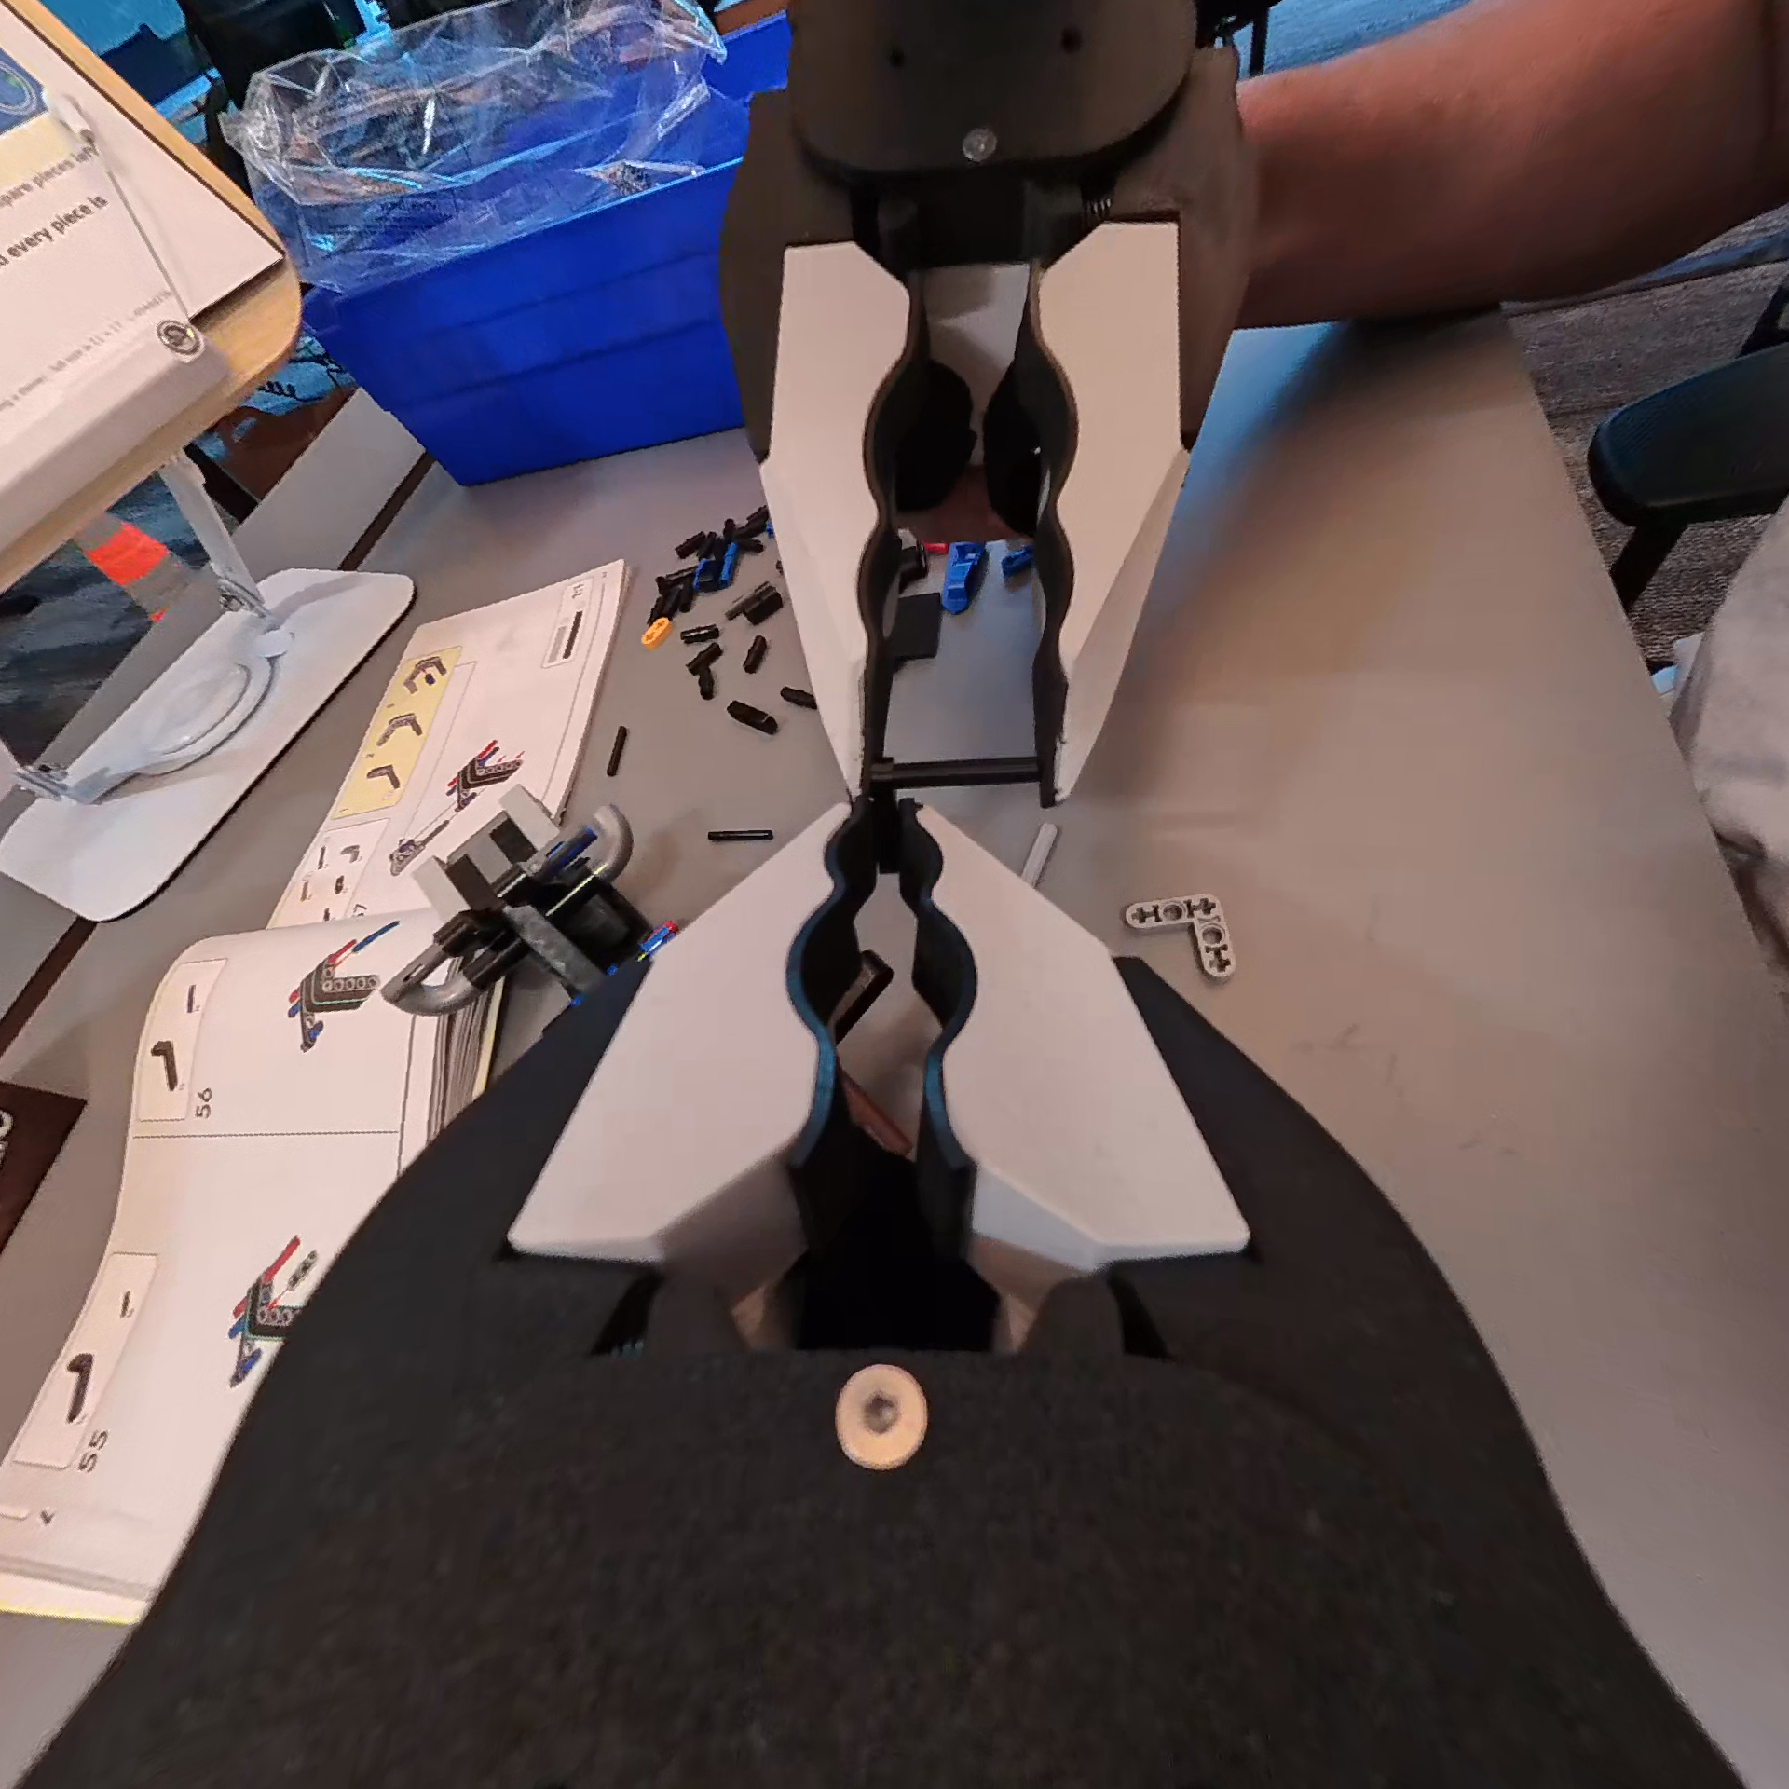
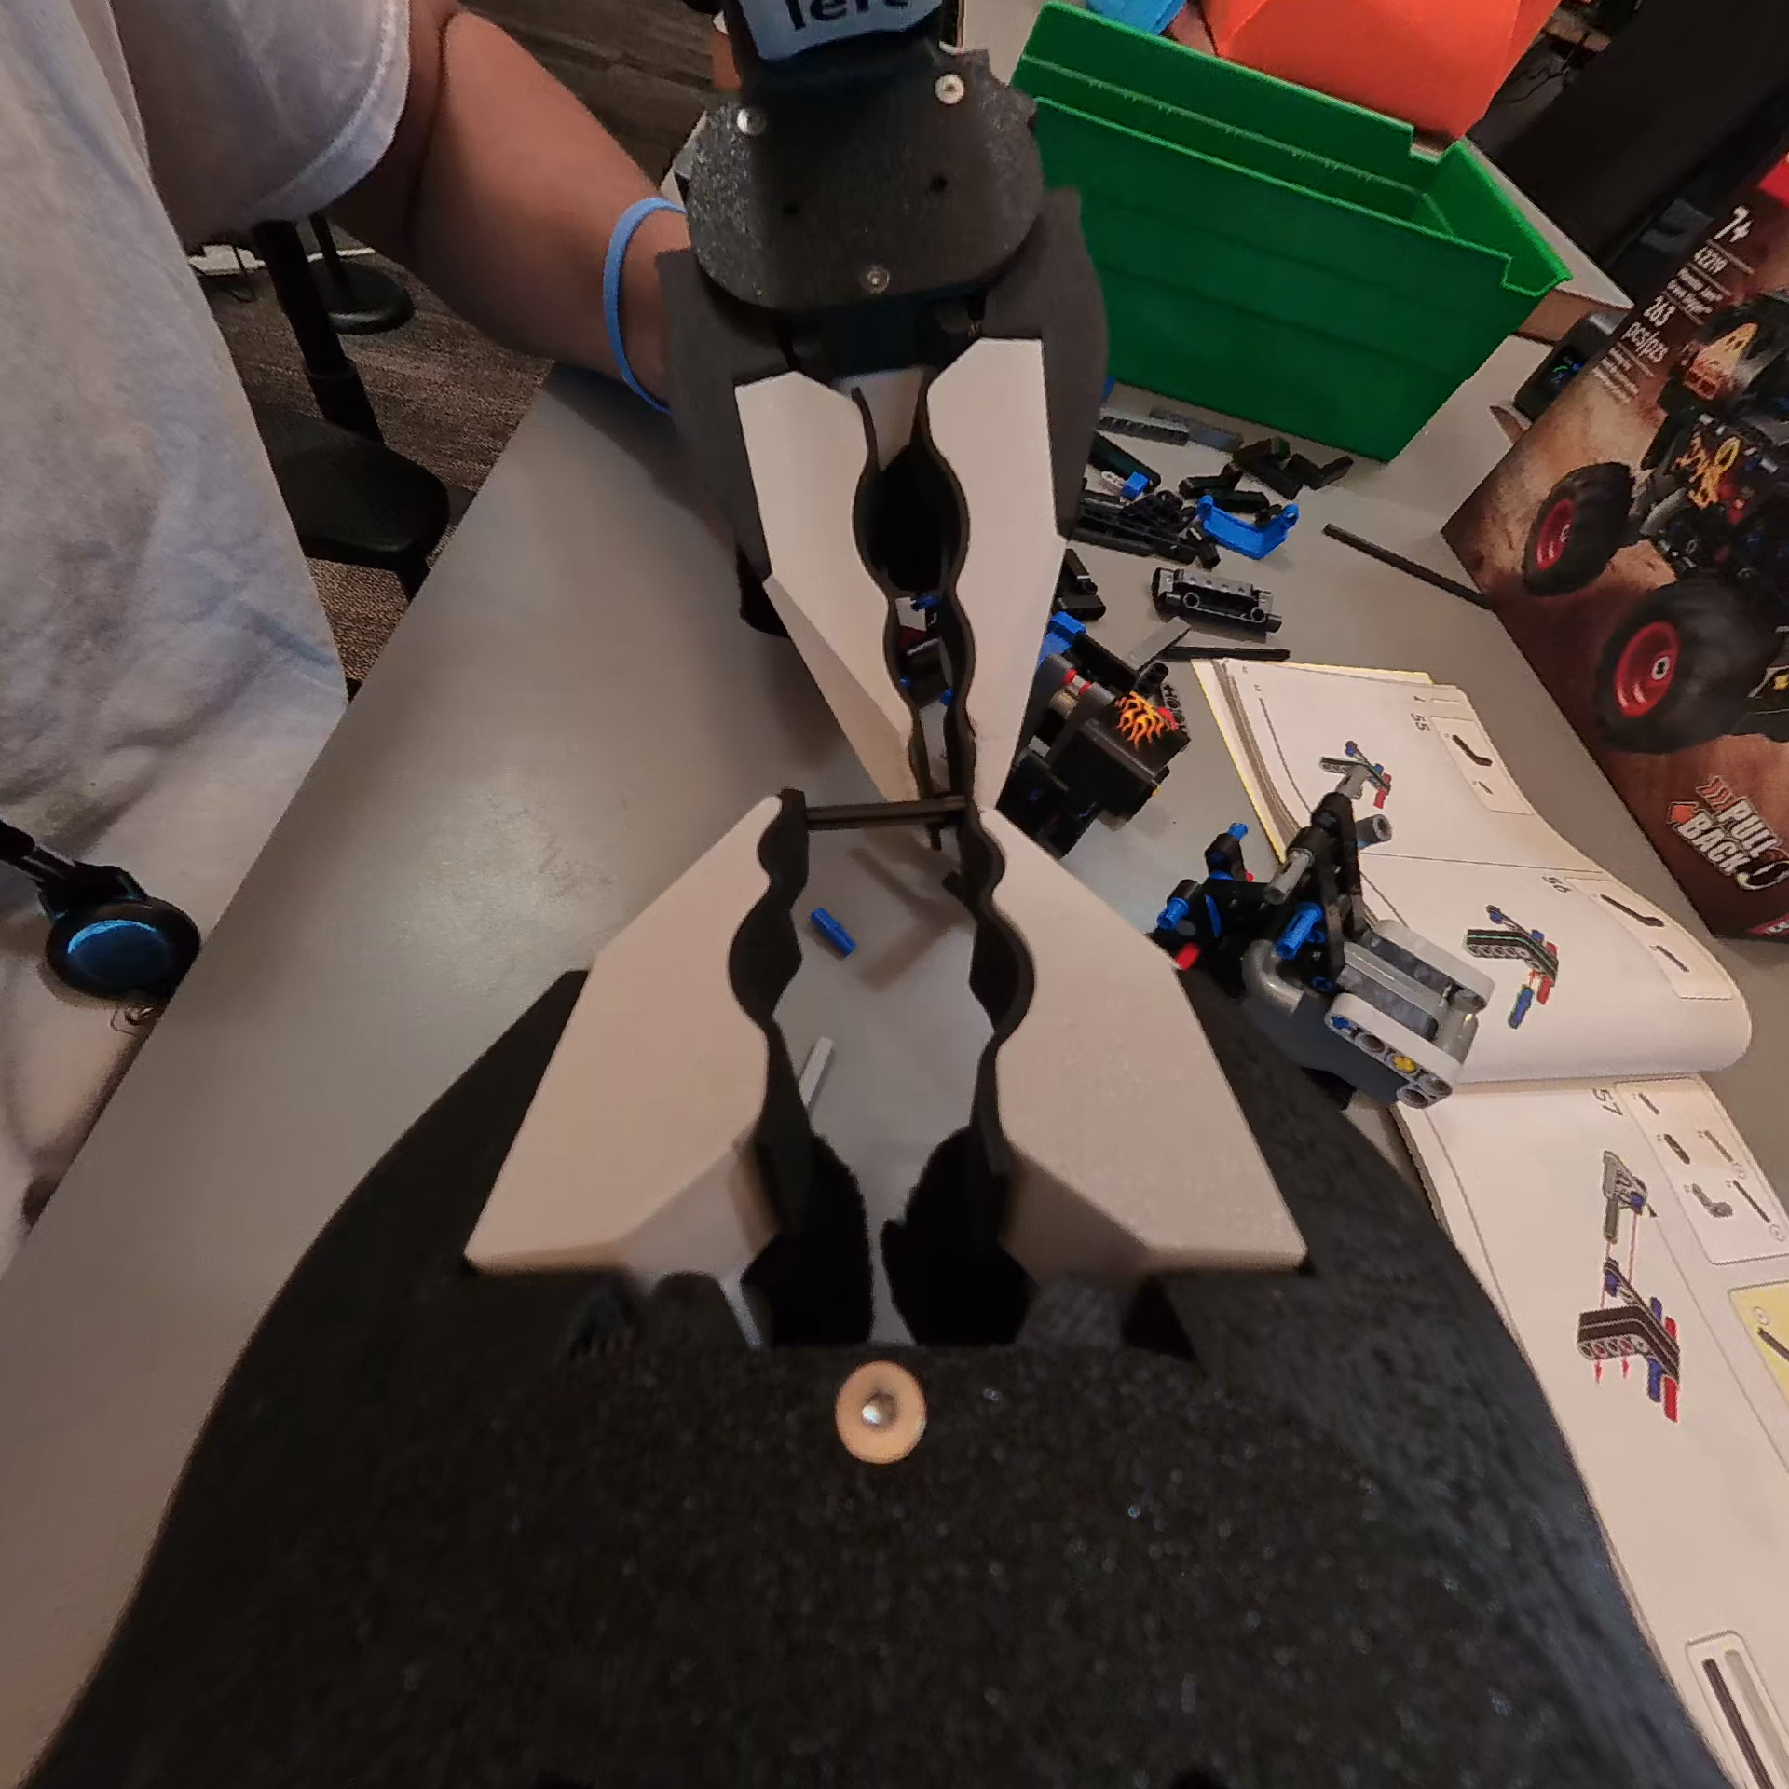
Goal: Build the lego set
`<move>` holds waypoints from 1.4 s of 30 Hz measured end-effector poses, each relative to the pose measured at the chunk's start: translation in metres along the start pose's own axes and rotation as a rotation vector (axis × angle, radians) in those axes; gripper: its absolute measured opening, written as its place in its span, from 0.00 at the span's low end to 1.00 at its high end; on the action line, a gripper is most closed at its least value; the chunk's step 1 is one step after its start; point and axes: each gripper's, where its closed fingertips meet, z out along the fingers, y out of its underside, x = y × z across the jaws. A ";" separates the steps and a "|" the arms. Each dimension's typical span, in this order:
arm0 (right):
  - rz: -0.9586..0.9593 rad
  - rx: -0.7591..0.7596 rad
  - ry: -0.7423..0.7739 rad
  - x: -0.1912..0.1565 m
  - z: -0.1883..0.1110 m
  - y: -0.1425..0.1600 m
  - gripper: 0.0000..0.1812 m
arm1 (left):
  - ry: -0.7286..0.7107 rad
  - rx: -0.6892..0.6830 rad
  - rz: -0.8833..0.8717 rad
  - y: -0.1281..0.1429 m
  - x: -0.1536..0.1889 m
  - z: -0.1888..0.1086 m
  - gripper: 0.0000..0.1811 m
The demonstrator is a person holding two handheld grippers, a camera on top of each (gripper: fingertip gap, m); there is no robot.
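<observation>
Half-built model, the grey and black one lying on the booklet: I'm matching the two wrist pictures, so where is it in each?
Left wrist view: the half-built model is left of centre, on the open booklet.
Right wrist view: it is right of centre, on the same booklet.
Shared landmark: the horizontal black axle, mid-picture in both.

Right claw spanning a thin black axle, left claw pinching its end, grey table

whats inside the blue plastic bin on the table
The blue plastic bin holds a crumpled clear plastic bag rising above its rim. A few dark specks show through the bag; the bin's bottom is hidden by its walls.
</observation>
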 end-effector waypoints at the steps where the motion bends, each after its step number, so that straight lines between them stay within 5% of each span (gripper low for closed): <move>1: 0.000 -0.001 -0.002 0.000 0.000 0.000 0.17 | -0.005 0.000 0.008 0.000 0.000 0.000 0.01; 15: 0.004 -0.005 0.049 0.003 0.004 0.004 0.17 | -0.033 -0.031 0.029 0.005 -0.004 0.000 0.01; 27: 0.195 0.212 -0.001 0.013 -0.014 -0.023 0.17 | 0.021 0.085 -0.108 -0.011 -0.010 -0.010 0.00; 42: 0.260 0.225 -0.001 0.020 -0.013 -0.018 0.17 | 0.008 0.110 -0.137 -0.015 -0.025 -0.023 0.00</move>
